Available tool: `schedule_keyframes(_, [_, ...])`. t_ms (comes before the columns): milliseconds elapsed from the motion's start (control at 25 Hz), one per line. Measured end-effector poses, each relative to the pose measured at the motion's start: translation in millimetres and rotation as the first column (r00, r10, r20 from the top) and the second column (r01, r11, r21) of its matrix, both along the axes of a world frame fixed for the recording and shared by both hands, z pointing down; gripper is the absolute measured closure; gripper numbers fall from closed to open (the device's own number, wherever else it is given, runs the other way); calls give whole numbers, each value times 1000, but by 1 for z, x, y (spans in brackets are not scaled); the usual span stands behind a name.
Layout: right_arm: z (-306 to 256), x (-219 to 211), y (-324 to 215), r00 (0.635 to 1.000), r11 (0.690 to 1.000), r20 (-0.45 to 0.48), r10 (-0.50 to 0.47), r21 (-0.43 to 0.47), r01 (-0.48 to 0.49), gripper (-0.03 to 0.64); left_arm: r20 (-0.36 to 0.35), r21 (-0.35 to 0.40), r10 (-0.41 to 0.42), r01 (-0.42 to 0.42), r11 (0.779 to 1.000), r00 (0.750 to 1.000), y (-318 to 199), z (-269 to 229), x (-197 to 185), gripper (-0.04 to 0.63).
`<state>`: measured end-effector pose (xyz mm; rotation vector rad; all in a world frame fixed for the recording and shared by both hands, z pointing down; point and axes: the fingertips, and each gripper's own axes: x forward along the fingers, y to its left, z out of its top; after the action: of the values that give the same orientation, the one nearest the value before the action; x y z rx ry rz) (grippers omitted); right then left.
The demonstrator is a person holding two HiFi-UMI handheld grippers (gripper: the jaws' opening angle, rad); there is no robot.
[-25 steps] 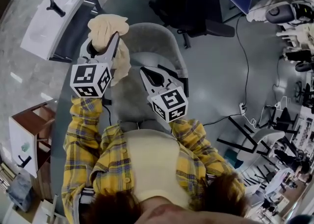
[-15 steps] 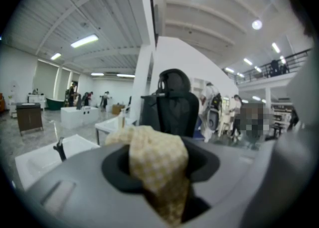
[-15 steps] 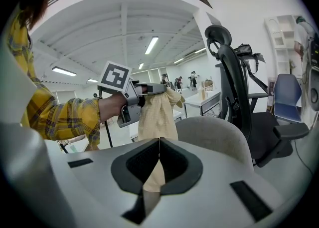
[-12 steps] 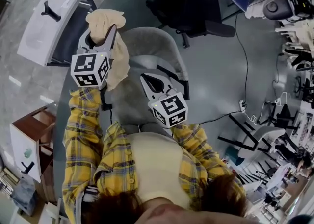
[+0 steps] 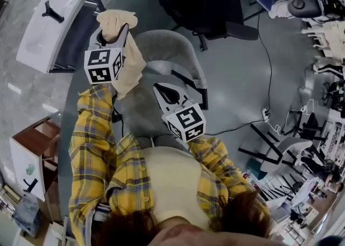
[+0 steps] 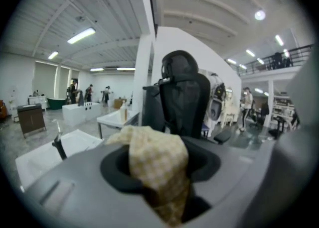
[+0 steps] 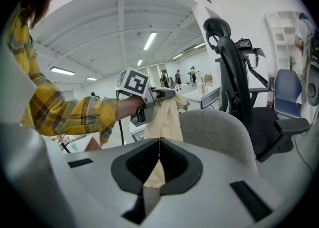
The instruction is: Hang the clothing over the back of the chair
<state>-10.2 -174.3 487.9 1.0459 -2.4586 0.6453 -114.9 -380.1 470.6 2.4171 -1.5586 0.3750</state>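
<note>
Reaches farther out with the left gripper than one second ago, with its marker cube now higher in the head view and the yellow plaid sleeve more stretched. Carries the clothing, a cream checked cloth, along toward the far left side of the grey chair. Holds the left jaws clamped on this cloth, with a bunch above the jaws and a longer part hanging down to the right of them, just beside the chair back. Leaves the right gripper almost in the same place as before, low over the seat and nearer than the clothing, with jaws pressed together tip to tip. Cannot tell from the head view any contact between the hanging cloth and the chair back. Hides the tips of the left jaws under the cloth in the left gripper view. Covers the lower hem partly with the left cube, and much of the seat with the right gripper and the body. Shows the black office chair and the white table only in part, cut at the far edge.
</note>
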Motion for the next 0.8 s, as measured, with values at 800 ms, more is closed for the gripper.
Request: schedule_keyframes(800, [5, -1, 10, 1000, 1000, -14, -19, -13, 19, 603, 156, -202, -60, 92, 975, 986, -10, 72, -26, 320])
